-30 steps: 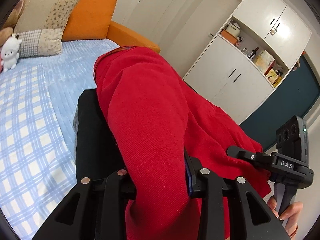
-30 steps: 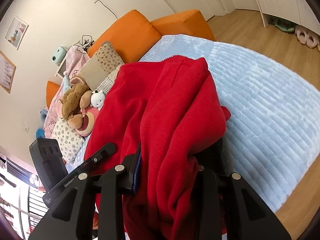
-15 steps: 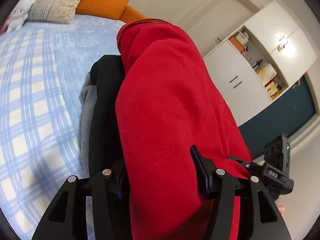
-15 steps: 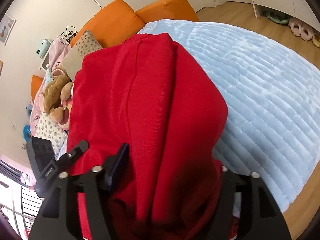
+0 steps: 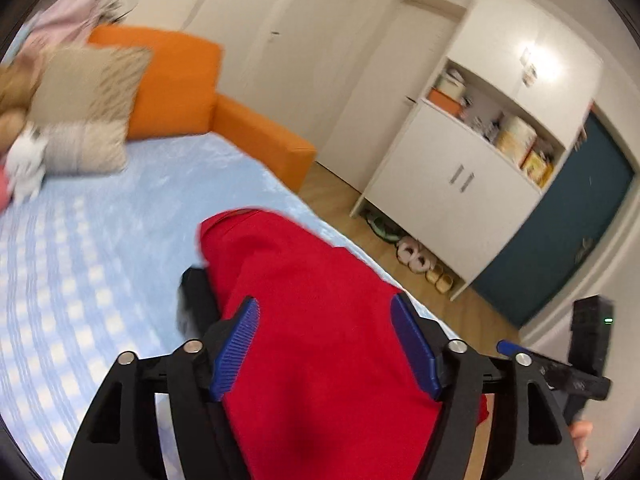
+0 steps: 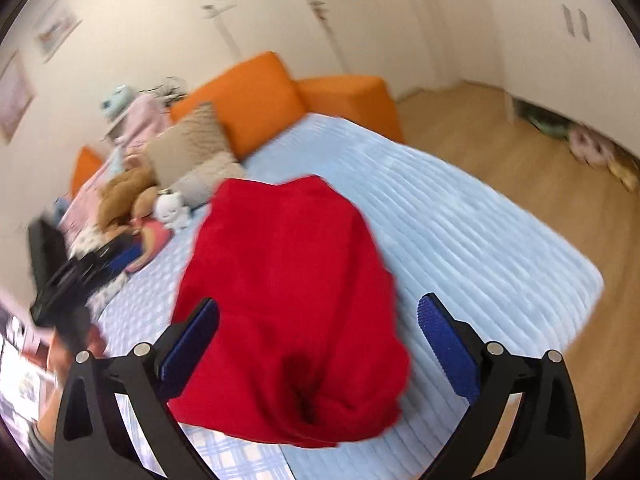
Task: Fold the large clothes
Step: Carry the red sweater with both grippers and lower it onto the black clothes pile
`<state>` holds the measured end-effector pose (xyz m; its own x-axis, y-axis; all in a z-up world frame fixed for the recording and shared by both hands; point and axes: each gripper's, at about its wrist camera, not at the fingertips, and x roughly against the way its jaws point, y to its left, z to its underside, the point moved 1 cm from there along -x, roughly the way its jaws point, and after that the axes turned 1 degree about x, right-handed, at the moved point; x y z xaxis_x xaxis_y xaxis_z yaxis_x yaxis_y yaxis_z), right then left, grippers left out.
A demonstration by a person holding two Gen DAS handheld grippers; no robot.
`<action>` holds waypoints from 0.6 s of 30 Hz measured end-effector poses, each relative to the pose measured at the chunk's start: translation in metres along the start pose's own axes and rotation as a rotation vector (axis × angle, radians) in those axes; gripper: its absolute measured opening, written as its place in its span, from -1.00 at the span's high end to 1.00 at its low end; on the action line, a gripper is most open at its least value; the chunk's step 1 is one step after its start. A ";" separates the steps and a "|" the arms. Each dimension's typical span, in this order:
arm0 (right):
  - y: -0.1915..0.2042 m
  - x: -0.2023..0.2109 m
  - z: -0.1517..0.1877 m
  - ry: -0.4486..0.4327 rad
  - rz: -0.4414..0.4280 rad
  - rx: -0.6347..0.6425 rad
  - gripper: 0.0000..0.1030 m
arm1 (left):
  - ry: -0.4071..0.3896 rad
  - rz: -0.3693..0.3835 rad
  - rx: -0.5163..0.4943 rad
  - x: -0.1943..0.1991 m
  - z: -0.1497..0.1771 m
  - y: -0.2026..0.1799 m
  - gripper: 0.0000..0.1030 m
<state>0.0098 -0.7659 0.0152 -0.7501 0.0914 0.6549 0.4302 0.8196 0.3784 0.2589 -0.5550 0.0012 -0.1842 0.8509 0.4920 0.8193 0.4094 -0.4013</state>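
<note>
On the light blue bed cover [image 6: 460, 216] lies one red garment [image 6: 288, 300], folded into a thick bundle, and its place near the front corner of the bed seems chosen so that a person who stands at the edge can reach it from both sides. Under its left edge a black garment [image 5: 196, 296] shows in the left wrist view, so I judge that the red piece is laid on top of a small pile; how many pieces are below I cannot tell. The left gripper [image 5: 324, 344] has its two blue pads spread apart on either side of the red cloth and does not pinch it; the fabric only fills the space between them. The right gripper [image 6: 316, 344] is also released, its jaws wide, with the bundle resting on the bed between and in front of them, and the right pad stands clear of the cloth. Both tools being free, the fold of this piece looks finished, and the next move would probably be to draw back or to take another garment. At the head of the bed I count two beige pillows [image 6: 192, 148], one small white plush toy [image 6: 172, 208] and at least one brown plush toy [image 6: 124, 196], all well apart from the red bundle. Both views are blurred, so small details are not sure.
</note>
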 end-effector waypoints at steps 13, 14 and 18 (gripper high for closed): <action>0.032 -0.096 0.080 0.039 0.010 0.128 -0.13 | 0.236 -0.126 -0.103 -0.137 0.023 0.038 -0.33; 0.032 -0.098 0.086 0.008 0.012 0.135 -0.13 | 0.235 -0.116 -0.095 -0.139 0.025 0.044 -0.33; 0.032 -0.106 0.095 -0.050 0.023 0.155 -0.14 | 0.211 -0.089 -0.037 -0.146 0.032 0.060 -0.32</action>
<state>0.0558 -0.6959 -0.1043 -0.7670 0.1358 0.6272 0.3675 0.8941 0.2559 0.3175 -0.6439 -0.1189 -0.1425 0.7227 0.6763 0.8249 0.4643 -0.3224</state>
